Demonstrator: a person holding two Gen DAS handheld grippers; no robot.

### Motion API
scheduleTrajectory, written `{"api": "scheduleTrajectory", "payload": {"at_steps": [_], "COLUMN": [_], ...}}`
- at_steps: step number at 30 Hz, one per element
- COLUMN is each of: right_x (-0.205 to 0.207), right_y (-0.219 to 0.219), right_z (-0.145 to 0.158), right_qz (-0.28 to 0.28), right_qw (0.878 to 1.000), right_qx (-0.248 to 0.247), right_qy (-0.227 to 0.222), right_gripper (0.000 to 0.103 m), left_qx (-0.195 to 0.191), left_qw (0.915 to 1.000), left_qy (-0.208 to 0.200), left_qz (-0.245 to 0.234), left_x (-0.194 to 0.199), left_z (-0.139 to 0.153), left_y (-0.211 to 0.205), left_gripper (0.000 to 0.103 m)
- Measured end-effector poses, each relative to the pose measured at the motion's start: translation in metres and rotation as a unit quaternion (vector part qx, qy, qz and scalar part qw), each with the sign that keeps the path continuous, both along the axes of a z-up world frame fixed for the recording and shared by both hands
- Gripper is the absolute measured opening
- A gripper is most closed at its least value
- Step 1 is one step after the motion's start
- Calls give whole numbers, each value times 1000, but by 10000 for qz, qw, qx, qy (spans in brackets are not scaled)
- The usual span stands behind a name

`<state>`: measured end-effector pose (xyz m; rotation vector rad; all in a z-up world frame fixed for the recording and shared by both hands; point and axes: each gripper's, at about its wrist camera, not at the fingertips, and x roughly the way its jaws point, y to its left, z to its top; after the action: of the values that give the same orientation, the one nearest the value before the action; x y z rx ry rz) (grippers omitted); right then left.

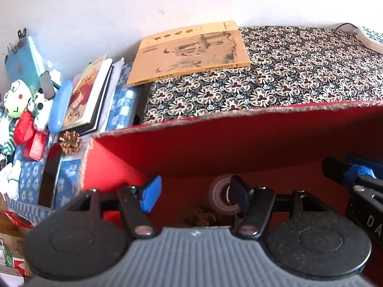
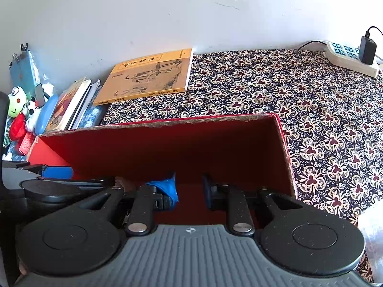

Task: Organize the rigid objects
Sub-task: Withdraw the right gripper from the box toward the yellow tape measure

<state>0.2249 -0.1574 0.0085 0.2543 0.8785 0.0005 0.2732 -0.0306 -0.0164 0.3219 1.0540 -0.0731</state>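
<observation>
Both grippers are inside the open red box [image 2: 167,143], over its floor. Left gripper [image 1: 195,195]: jaws wide apart, nothing between; a tape roll [image 1: 221,195] lies on the box floor just past the tips, w/ a brownish thing at 6 o'clock of it, too blurred to tell. Right gripper [image 2: 189,189]: jaws apart, empty. Yellow book [image 2: 148,76] lies flat on the flower cloth [image 2: 311,119] at 11 o'clock of the box, near the wall. Pine cone [image 1: 70,141] sits at the box's left corner.
</observation>
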Motion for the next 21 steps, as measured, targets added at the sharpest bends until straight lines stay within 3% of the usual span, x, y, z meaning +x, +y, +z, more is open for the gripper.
{"api": "scheduleTrajectory", "payload": {"at_steps": [11, 21], "right_x": [-2, 1], "right_y": [0, 0], "right_z": [1, 0], "right_qz": [-67, -49], "right_qw": [10000, 10000], "right_qx": [-45, -86], "right_qy": [-56, -12], "right_gripper": [4, 4], "left_qx": [-8, 0], "left_qw": [9994, 9993], "left_qy": [-312, -342], "left_qz": [150, 160], "left_x": [-4, -4], "left_z": [7, 6], "left_y": [5, 5], "left_gripper": [68, 68]}}
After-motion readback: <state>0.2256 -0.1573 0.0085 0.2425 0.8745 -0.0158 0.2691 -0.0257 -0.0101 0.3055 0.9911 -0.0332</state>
